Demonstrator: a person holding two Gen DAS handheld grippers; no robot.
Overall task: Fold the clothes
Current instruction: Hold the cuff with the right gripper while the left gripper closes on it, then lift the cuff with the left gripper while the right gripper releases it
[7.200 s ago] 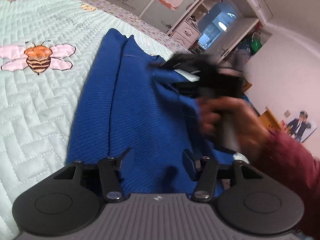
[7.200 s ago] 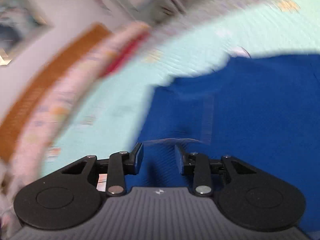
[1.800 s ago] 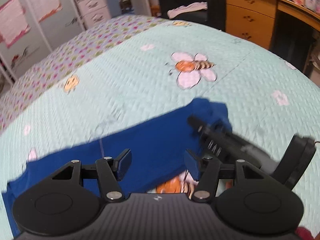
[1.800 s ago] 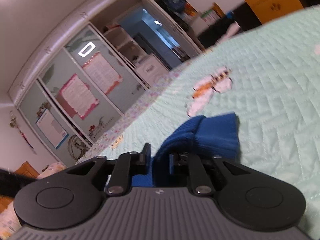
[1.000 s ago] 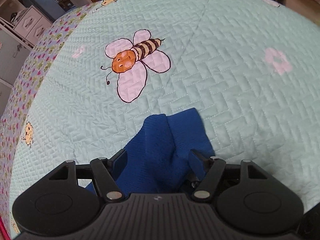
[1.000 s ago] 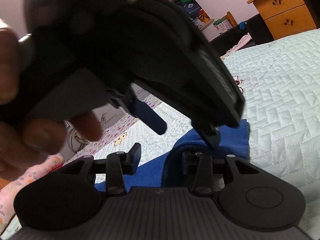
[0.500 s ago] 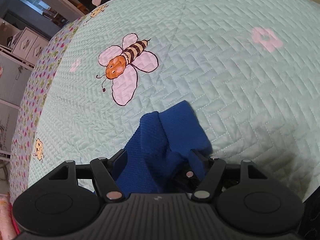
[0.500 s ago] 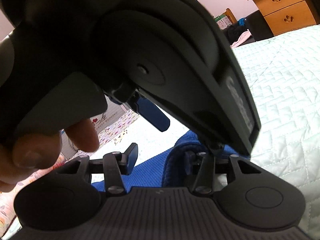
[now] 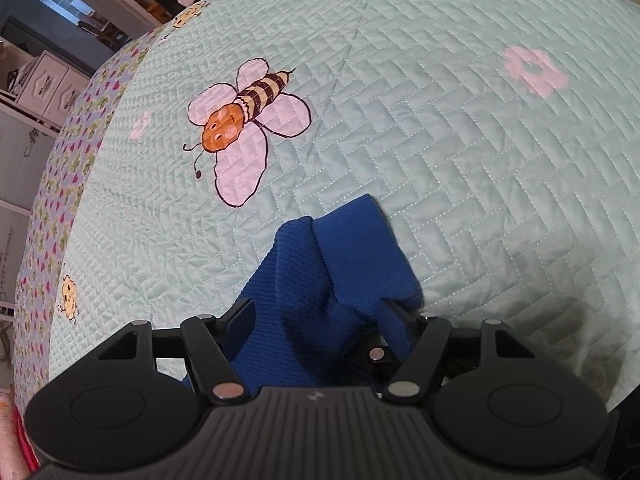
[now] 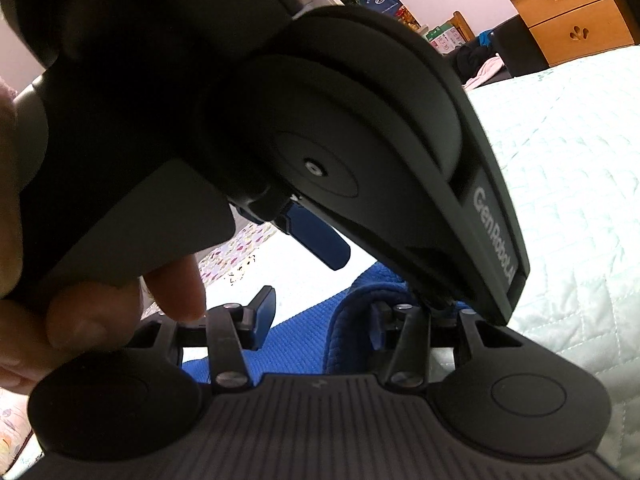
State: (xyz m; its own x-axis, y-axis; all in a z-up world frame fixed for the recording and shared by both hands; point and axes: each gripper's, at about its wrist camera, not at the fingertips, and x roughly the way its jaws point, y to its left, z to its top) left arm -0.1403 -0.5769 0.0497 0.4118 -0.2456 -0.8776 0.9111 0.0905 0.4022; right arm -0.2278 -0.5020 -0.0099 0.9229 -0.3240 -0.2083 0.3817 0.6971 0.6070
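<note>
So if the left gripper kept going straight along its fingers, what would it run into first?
The blue garment: its bunched cuff end already lies between the open fingers of the left gripper. Past that cuff the line meets the quilted bedspread, probably near the bee motif, though depth is hard to judge.

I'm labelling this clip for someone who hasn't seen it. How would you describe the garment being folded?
Start from the mint-green quilted bedspread with the big orange bee stitched on it. Just below the bee lies the blue knit garment, bunched between the left gripper jaws. It is the only solid dark-blue thing on the pale quilt.
</note>
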